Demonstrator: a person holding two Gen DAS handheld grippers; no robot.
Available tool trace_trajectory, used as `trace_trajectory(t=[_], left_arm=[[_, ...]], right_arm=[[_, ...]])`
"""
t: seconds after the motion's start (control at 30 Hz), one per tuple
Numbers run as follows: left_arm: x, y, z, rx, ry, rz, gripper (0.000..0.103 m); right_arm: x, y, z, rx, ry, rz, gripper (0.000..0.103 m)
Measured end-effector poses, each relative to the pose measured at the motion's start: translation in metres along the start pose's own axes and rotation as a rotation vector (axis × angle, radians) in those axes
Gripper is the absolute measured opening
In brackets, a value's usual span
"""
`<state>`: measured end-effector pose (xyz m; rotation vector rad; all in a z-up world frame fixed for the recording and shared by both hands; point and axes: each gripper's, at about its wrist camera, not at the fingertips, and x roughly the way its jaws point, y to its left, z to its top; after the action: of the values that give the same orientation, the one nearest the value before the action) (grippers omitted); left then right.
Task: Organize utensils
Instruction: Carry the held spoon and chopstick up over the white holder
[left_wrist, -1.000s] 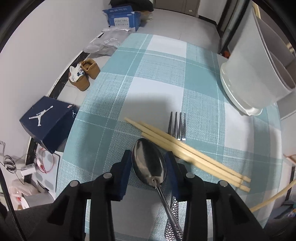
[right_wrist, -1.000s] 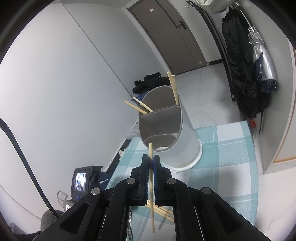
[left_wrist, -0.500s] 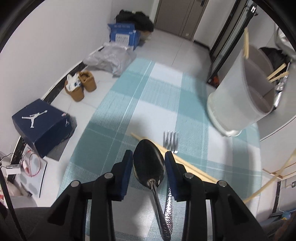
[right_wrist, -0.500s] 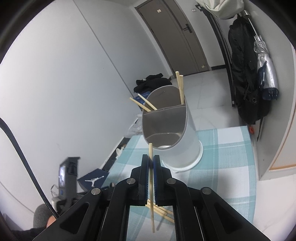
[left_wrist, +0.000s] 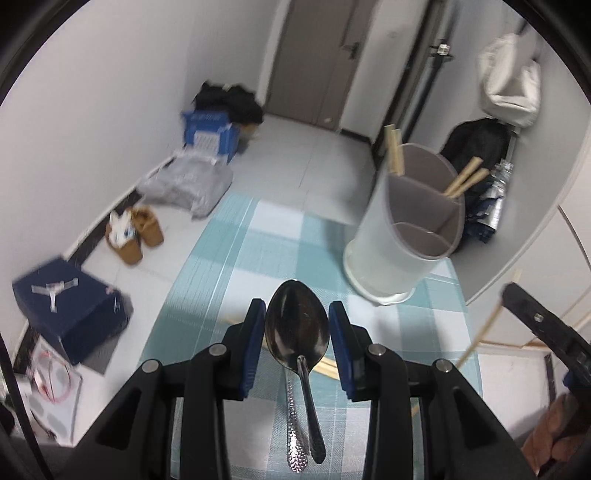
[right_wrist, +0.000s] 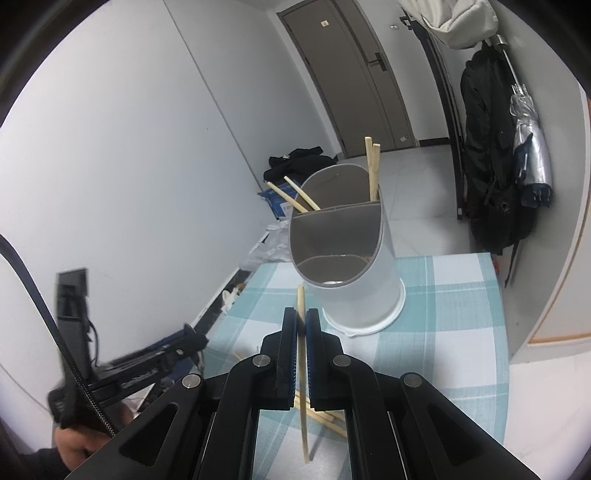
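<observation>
My left gripper (left_wrist: 297, 314) is shut on a steel spoon (left_wrist: 297, 334), its blue pads pressing the sides of the bowl, and holds it lifted above the teal checked tablecloth (left_wrist: 229, 266). A fork's hammered handle (left_wrist: 293, 428) lies on the cloth below. A white utensil holder (left_wrist: 402, 236) with grey dividers stands at the right with several chopsticks in its far section. My right gripper (right_wrist: 301, 321) is shut on one upright chopstick (right_wrist: 303, 387), in front of the holder (right_wrist: 354, 295). Loose chopsticks (right_wrist: 325, 417) lie on the table beneath it.
On the floor to the left are a dark blue shoe box (left_wrist: 70, 310), brown shoes (left_wrist: 135, 236), a grey bag (left_wrist: 188, 188) and a blue box (left_wrist: 210, 133). A black backpack (right_wrist: 491, 166) and a silver umbrella (right_wrist: 532, 151) hang right of the door.
The left gripper has risen and tipped upward with the spoon, so the table dropped away and the holder came fully into view. The right gripper has barely shifted with its chopstick.
</observation>
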<state>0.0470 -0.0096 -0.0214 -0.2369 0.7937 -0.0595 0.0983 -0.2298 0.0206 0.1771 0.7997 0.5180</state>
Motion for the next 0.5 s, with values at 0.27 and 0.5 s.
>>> trace_trajectory(t=[0.27,0.5], left_arm=[[-0.016,-0.018,-0.003,0.079,-0.044,-0.057,0.030],[-0.024,-0.032,-0.003,0.130,-0.036,-0.101,0.030]], right_arm=[[-0.009,0.007,-0.001,-0.036,-0.013,-0.053,0.004],[-0.020,0.011,-0.004,-0.054,-0.048,-0.100,0.004]])
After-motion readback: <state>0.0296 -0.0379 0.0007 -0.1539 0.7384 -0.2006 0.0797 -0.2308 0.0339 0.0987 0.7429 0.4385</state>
